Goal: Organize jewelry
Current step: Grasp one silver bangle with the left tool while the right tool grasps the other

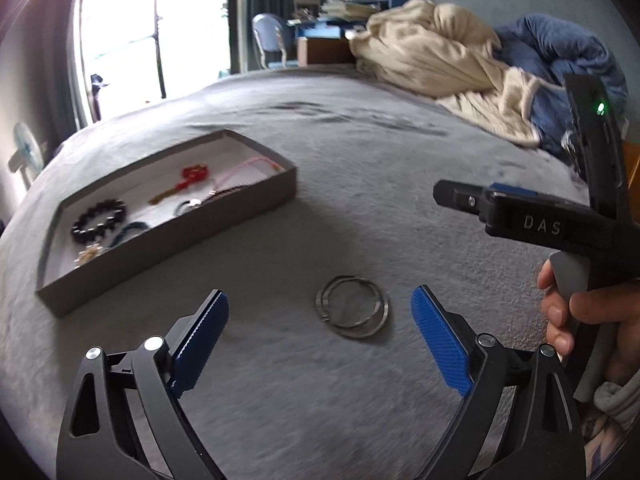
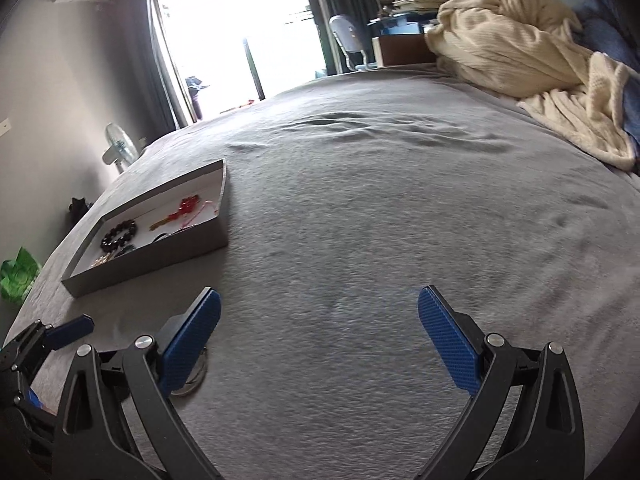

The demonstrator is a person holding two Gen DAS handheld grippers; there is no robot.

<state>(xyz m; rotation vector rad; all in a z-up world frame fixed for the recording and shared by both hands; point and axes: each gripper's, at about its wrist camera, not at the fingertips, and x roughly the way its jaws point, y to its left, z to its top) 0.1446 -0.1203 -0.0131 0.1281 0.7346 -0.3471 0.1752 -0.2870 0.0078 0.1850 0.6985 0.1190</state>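
Two overlapping metal bangles (image 1: 353, 306) lie on the grey bedspread. My left gripper (image 1: 320, 334) is open and empty, its blue pads on either side of the bangles and just short of them. A grey tray (image 1: 192, 240) to the left holds a black bead bracelet (image 1: 99, 220), a red knot charm (image 1: 195, 173), a pink cord and other pieces. My right gripper (image 2: 320, 340) is open and empty; the bangles (image 2: 196, 380) peek out behind its left finger. The tray (image 2: 160, 256) lies ahead on its left. The right gripper's body (image 1: 520, 220) shows in the left wrist view.
A cream blanket (image 1: 440, 52) and a blue duvet (image 1: 560, 52) are piled at the far right of the bed. A fan (image 2: 118, 148) and a green bag (image 2: 16, 276) stand off the bed's left side. A desk with books is beyond the bed.
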